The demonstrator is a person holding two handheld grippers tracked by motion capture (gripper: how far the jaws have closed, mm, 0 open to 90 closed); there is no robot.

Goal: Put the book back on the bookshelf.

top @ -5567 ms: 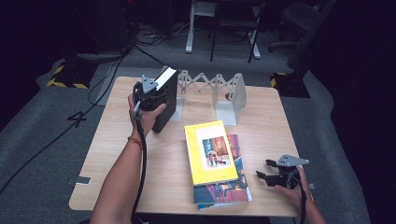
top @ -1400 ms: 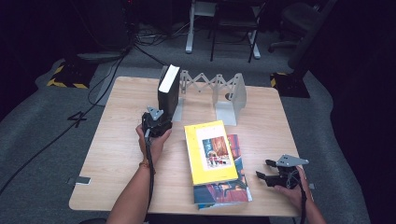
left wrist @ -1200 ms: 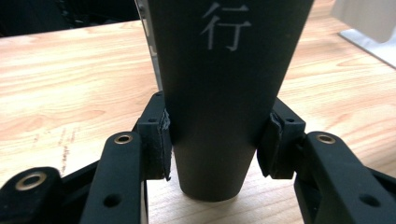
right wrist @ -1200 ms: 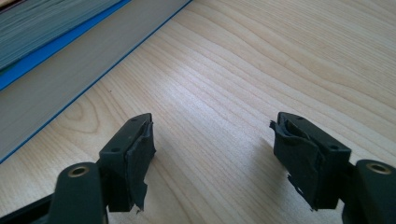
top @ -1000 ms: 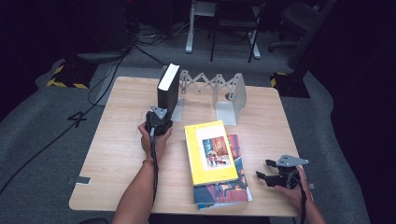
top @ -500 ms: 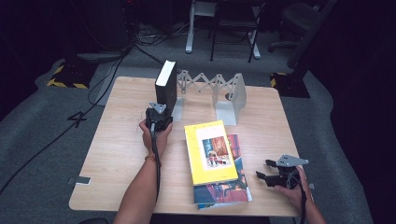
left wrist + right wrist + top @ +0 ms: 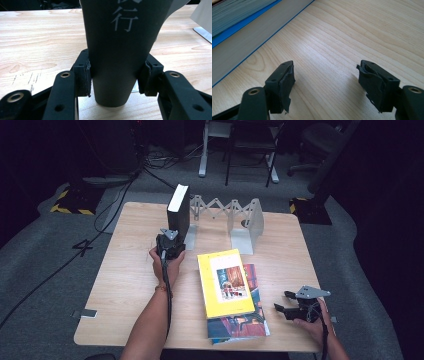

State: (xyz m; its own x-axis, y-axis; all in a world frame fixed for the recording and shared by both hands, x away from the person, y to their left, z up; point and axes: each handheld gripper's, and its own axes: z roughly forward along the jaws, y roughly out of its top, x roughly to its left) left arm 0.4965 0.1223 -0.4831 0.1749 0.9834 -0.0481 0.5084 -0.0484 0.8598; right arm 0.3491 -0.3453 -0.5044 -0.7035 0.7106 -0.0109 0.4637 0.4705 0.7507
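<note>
Upright at the tabletop's (image 7: 125, 270) far left, against the end of the white rack (image 7: 235, 217): black book (image 7: 178, 215), clamped at its lower spine by the left gripper (image 7: 170, 240), pads pressed on both sides (image 7: 113, 50). Near the front right edge, well apart from it: right gripper (image 7: 290, 302), jaws apart with bare wood between, just beside the stacked books (image 7: 227, 285). Yellow one on top, colourful one beneath.
</note>
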